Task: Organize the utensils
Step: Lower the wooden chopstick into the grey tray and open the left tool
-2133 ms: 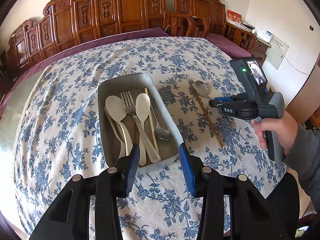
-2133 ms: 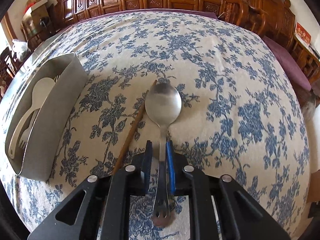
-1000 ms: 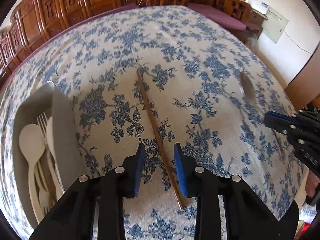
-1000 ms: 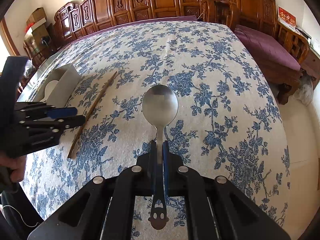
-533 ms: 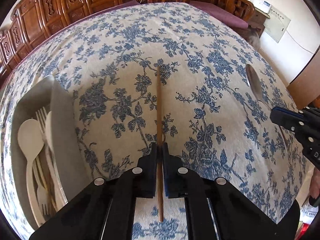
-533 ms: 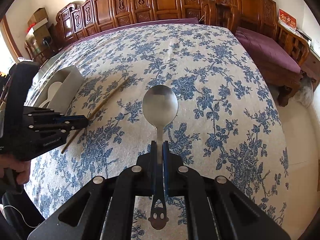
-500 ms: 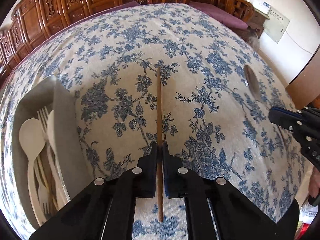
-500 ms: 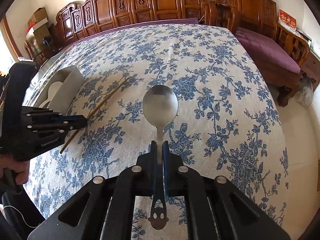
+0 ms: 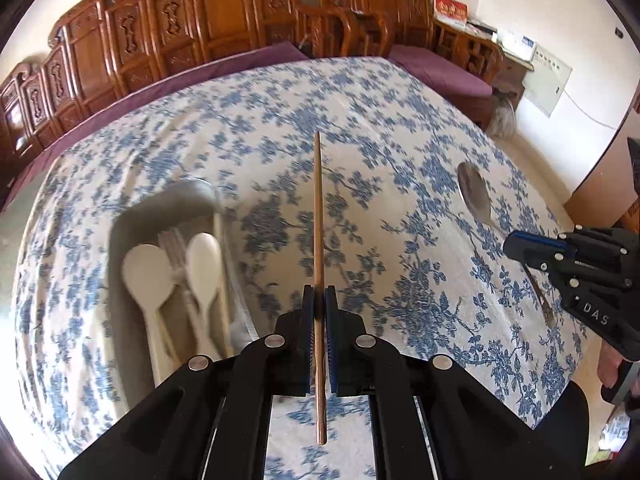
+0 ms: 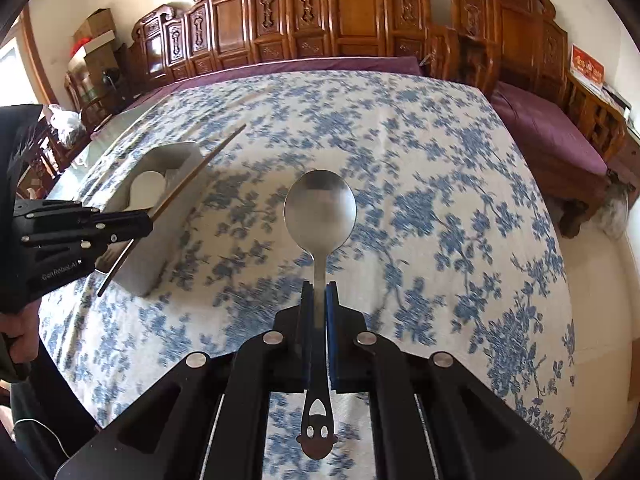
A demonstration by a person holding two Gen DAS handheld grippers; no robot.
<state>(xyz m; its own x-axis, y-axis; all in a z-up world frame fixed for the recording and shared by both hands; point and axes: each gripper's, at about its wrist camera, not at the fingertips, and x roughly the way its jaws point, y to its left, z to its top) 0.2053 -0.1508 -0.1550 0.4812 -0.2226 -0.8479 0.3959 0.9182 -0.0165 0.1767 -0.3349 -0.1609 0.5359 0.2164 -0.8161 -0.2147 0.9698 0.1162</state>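
Observation:
My left gripper (image 9: 319,294) is shut on a brown wooden chopstick (image 9: 318,216) and holds it in the air above the table, pointing forward. It also shows at the left of the right wrist view (image 10: 148,216), with the chopstick (image 10: 200,168) over the tray. My right gripper (image 10: 319,290) is shut on the handle of a metal spoon (image 10: 320,210), lifted off the cloth; it shows in the left wrist view (image 9: 510,240) with the spoon (image 9: 474,194). A grey tray (image 9: 120,232) at the left holds white plastic spoons (image 9: 146,270) and a fork.
The table is covered with a blue-flowered cloth (image 10: 420,184). Carved wooden chairs (image 10: 320,12) line the far side. A purple cushioned bench (image 10: 552,124) stands at the right. The table edge drops to the floor at the right.
My left gripper has lifted the chopstick off the cloth and swung left toward the tray. My right gripper still holds the spoon and has risen a little.

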